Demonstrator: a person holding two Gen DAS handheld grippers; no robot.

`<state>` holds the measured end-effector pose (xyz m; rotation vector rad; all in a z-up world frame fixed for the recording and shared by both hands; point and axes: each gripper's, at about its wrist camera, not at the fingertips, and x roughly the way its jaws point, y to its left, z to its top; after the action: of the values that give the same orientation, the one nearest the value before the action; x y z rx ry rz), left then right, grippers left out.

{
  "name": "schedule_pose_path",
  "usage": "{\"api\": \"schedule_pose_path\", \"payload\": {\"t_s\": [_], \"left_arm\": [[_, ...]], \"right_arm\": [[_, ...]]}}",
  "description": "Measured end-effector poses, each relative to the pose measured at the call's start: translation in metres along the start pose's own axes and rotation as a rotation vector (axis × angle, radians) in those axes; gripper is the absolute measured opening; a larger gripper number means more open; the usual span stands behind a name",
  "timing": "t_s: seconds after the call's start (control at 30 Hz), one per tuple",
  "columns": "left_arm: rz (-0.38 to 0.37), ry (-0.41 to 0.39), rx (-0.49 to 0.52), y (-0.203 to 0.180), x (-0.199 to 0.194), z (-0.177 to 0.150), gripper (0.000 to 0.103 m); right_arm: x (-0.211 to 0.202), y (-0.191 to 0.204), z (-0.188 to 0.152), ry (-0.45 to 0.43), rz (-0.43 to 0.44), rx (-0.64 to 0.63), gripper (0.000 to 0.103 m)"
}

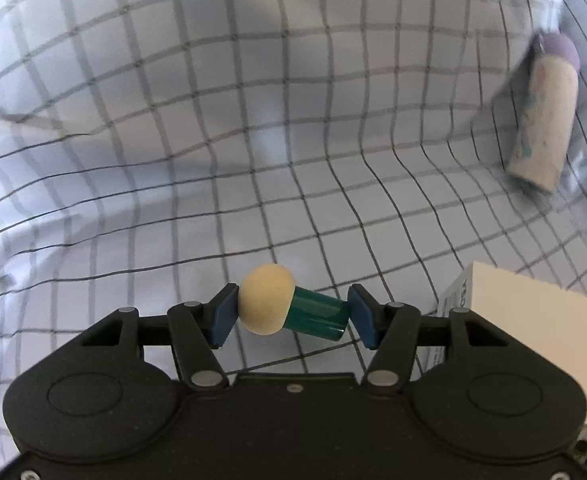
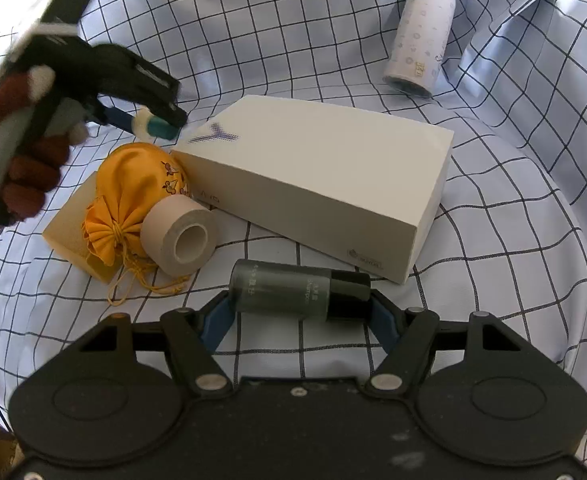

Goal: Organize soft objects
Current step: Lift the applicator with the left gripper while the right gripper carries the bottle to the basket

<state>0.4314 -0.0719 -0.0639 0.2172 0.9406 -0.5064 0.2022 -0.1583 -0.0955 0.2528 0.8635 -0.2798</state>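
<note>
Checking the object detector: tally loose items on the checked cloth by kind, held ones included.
Bottles: 2, shampoo bottle, purple-capped bottle
Boxes: 1, white box
Pouches: 1, yellow pouch
Tape rolls: 1, tape roll
Foam blocks: 1, yellow block
Sponge applicators: 1, green-handled applicator
Total: 7

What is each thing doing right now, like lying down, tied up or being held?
Left gripper: shut on the cream-and-teal sponge stick.
Right gripper: shut on the grey shampoo bottle, held sideways.
Yellow pouch: drawstring pulled tight, resting on a yellow block.
Tape roll: on its side, against the pouch.
White box: closed, lying flat.
Purple-capped flask: capped, lying down.
</note>
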Motion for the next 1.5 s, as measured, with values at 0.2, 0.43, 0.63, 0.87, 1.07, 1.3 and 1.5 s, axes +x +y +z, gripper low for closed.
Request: {"api": "schedule_pose_path", "payload": {"t_s": [0.2,0.43,0.63,0.87,1.07,1.3,1.5], "left_arm": [[0.108,-0.047,-0.062,-0.008,-0.054,-0.01,0.056],[0.068,-0.066,-0.118,-0.031,-0.116,-0.049,0.056],[0.04,-0.073,-0.14,-0.052,-0.153,-0.09,0.056],[0.026,-0.073,-0.185,-0.069,-0.19,-0.143,0.056],[0.015,-0.073,-0.233,-0.078,-0.208,-0.177,0.056],[-0.018,-0.071,-0.274,-0.095,-0.218,-0.205,0.056],[-0.035,-0.07,-0.26,-0.114,-0.225,-0.223,0.056]], "right_arm": [[-0.001,0.001,-0.002,-0.009,-0.005,-0.009,0.071],[-0.002,0.004,-0.005,-0.02,-0.022,-0.043,0.071],[-0.004,0.004,-0.007,-0.026,-0.022,-0.049,0.071],[-0.007,0.003,-0.004,-0.014,-0.017,-0.043,0.07],[-0.046,-0.007,0.007,-0.087,0.002,-0.015,0.07],[-0.114,-0.034,0.007,-0.149,0.074,0.029,0.07],[-0.162,-0.042,-0.019,-0.192,0.102,0.019,0.07]]}}
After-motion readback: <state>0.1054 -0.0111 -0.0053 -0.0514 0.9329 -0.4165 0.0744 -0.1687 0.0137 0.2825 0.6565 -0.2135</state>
